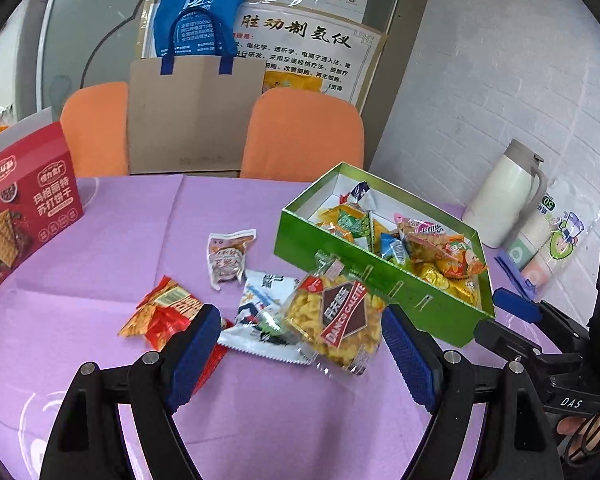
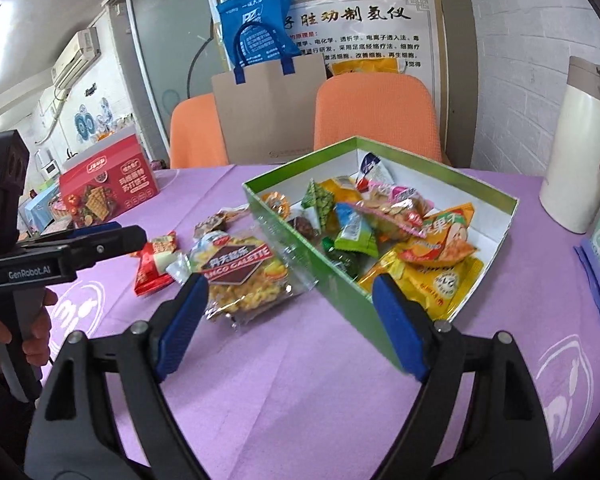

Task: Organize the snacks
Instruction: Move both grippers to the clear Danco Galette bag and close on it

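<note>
A green box [image 1: 374, 276] holds several snack packets and also shows in the right wrist view [image 2: 300, 240]. Loose on the purple cloth lie a clear galette packet [image 1: 340, 320] [image 2: 244, 276], a white packet [image 1: 260, 312], a red packet [image 1: 164, 312] [image 2: 156, 264] and a small brown-and-white packet [image 1: 228, 256]. My left gripper [image 1: 300, 344] is open and empty, its fingers on either side of the galette and white packets. My right gripper [image 2: 288, 316] is open and empty, just before the box's near corner.
A red cracker box [image 1: 24, 208] [image 2: 108, 188] stands at the left. A white thermos [image 1: 504, 200] [image 2: 576, 144] and a pack of cups [image 1: 548, 244] stand at the right. Two orange chairs [image 1: 304, 132] and a cardboard sheet [image 1: 188, 116] are behind the table.
</note>
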Tool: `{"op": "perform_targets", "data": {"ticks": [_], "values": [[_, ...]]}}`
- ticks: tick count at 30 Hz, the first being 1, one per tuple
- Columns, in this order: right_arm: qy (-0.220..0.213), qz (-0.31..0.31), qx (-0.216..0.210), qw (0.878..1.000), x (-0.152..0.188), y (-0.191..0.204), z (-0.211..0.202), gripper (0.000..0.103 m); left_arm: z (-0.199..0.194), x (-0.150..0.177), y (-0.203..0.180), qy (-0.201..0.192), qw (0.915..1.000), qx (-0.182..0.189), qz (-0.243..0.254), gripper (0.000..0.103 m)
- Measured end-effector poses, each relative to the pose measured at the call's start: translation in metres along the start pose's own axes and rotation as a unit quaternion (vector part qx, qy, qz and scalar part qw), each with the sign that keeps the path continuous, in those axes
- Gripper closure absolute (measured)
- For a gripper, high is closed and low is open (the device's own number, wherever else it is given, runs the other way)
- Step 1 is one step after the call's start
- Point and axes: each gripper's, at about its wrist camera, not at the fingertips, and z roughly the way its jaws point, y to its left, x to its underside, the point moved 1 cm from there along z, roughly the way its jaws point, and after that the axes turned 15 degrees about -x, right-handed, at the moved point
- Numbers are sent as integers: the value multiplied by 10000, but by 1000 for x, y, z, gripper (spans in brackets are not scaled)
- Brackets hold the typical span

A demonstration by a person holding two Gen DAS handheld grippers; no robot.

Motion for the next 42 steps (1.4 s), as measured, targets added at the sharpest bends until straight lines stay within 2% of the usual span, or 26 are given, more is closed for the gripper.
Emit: {"op": "perform_targets", "data": {"ticks": [3, 6, 9, 11, 15, 20, 23, 27, 29, 30, 32, 34, 39, 42], "values": [[290, -52, -150, 9995, 12, 12, 18, 19, -4, 14, 18, 42, 9999, -78, -133, 18], [594, -108, -159, 9980, 22, 20, 40, 19, 2, 25, 35, 274, 9994, -52, -221, 18], [757, -108, -235, 9968, 26, 27, 57, 19, 7, 33, 48, 344, 9988, -124, -313, 18], [834, -80, -268, 9961, 27, 29, 67, 19, 10, 33, 52, 414, 9986, -19, -342, 18], [867, 179, -394, 9953, 26, 28, 78, 19, 14, 22, 42, 338, 9992, 152, -137, 18], [861, 368, -392, 9948, 24, 25, 92, 19, 33, -3, 12, 352, 9972, 646, 148, 18], [807, 409, -379, 9952, 25, 22, 87, 19, 54, -16, -6, 514, 9950, 785, 338, 20], [717, 617, -363, 9948, 24, 10, 79, 20, 84, -25, -27, 859, 9897, 992, 573, 29], [726, 741, -395, 9938, 24, 5, 79, 20, 99, -23, -30, 1122, 9870, 996, 572, 42], [734, 770, -437, 9934, 25, 3, 79, 21, 103, -20, -30, 1216, 9857, 1017, 566, 45], [752, 816, -495, 9926, 27, -1, 79, 23, 98, -14, -28, 1128, 9860, 1089, 575, 53], [748, 884, -535, 9918, 29, -6, 80, 24, 91, -5, -27, 1187, 9839, 1205, 581, 56], [759, 1128, -772, 9877, 37, -16, 71, 31, 72, 23, -33, 1290, 9774, 1457, 823, 57], [700, 1179, -757, 9877, 41, -20, 63, 32, 61, 25, -29, 1160, 9806, 1412, 706, 57]]}}
